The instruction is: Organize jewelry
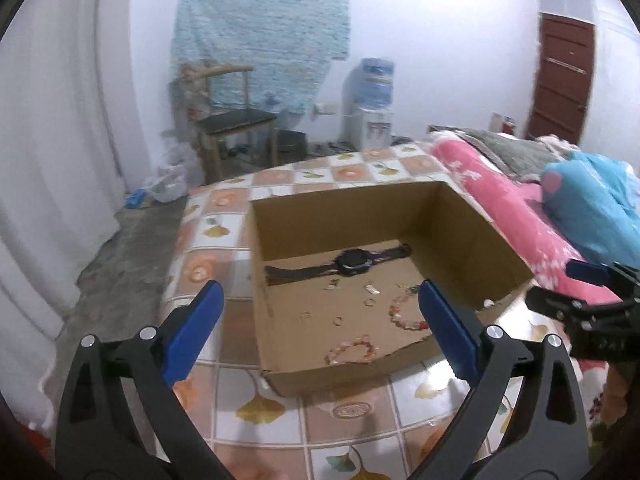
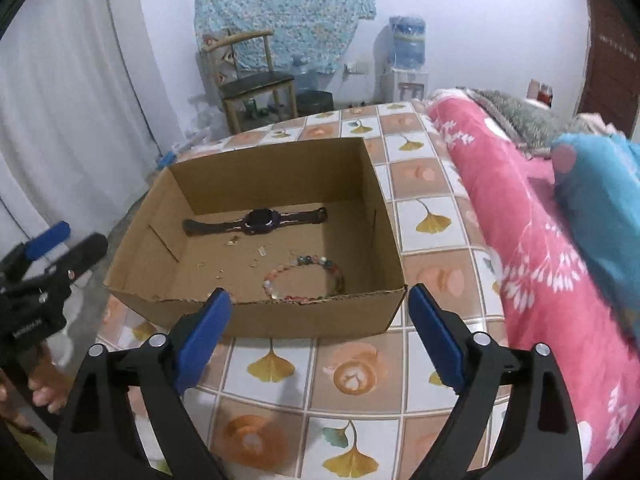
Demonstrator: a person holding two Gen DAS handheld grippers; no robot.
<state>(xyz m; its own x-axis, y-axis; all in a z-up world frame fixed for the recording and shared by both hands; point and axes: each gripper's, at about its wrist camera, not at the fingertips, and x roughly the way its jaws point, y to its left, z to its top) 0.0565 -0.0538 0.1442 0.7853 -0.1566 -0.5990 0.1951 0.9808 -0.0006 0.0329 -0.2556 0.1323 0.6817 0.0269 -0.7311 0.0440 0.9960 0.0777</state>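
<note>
**While both grippers stood wide and empty: jewelry lying in the box**

As we read it, the watch (image 2: 256,222), beaded bracelets (image 2: 304,278) and small rings (image 1: 338,321) lay loose on the floor of the cardboard box (image 2: 132,256). We judged them light; beads slippery and floppy, best pinched across the strand; rings fiddly. The left gripper (image 1: 320,312) and right gripper (image 2: 316,312) hung above the near wall, holding nothing.

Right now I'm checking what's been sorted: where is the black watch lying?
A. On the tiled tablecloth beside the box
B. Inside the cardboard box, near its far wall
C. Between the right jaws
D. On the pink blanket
B: the black watch lies flat on the floor of the cardboard box, close to its far wall, behind the bead bracelet.
</note>
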